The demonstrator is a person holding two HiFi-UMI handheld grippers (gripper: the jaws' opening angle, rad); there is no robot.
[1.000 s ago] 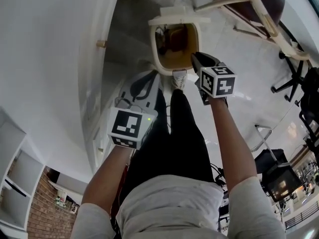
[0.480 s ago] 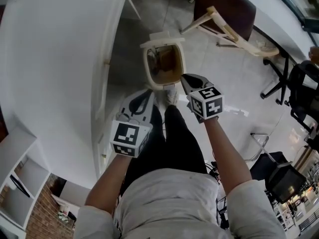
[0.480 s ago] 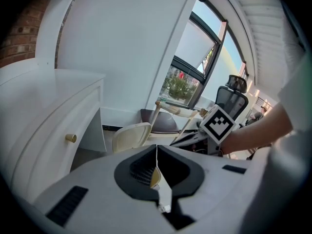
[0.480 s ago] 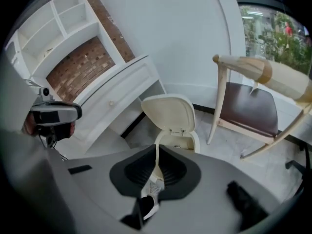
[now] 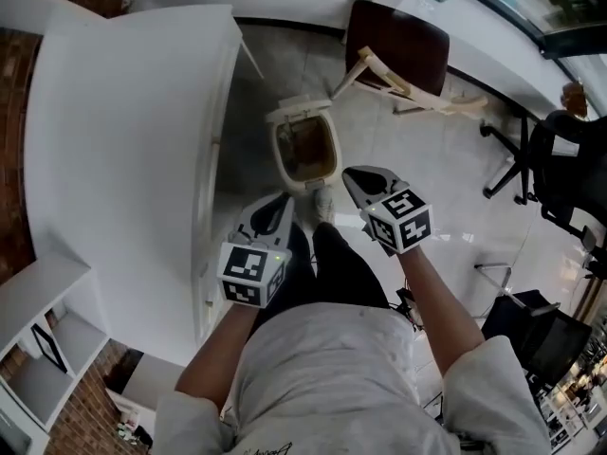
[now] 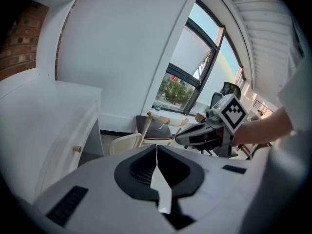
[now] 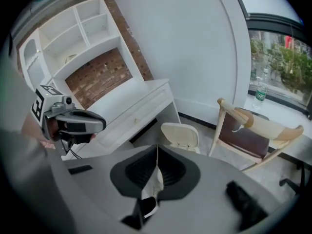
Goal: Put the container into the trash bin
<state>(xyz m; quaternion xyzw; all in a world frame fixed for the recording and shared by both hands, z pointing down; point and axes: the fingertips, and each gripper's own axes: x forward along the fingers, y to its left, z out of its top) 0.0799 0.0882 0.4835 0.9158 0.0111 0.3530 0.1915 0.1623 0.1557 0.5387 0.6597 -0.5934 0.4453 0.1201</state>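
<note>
- state: left gripper (image 6: 157,149) has its jaws pressed together with nothing between them; right gripper (image 7: 156,154) likewise, jaws shut and empty.
- task object: no container is held by either gripper. the trash bin (image 5: 279,155) stands on the floor just ahead of both jaw tips, between them, lid tipped up. a brown mass lies inside; whether it is the container cannot be told.
- step, as judged: the drop looks complete, or no container is in hand yet. the next move calls for checking the bin's contents. there is nothing to release.
- head view only: the bin's interior, and both grippers level with each other, apart.
- right gripper view only: the shelf unit (image 7: 73,38) beyond the left gripper, and the bin only from outside.
- left gripper view only: the desk's drawer knob (image 6: 76,149) on its outer side.
</note>
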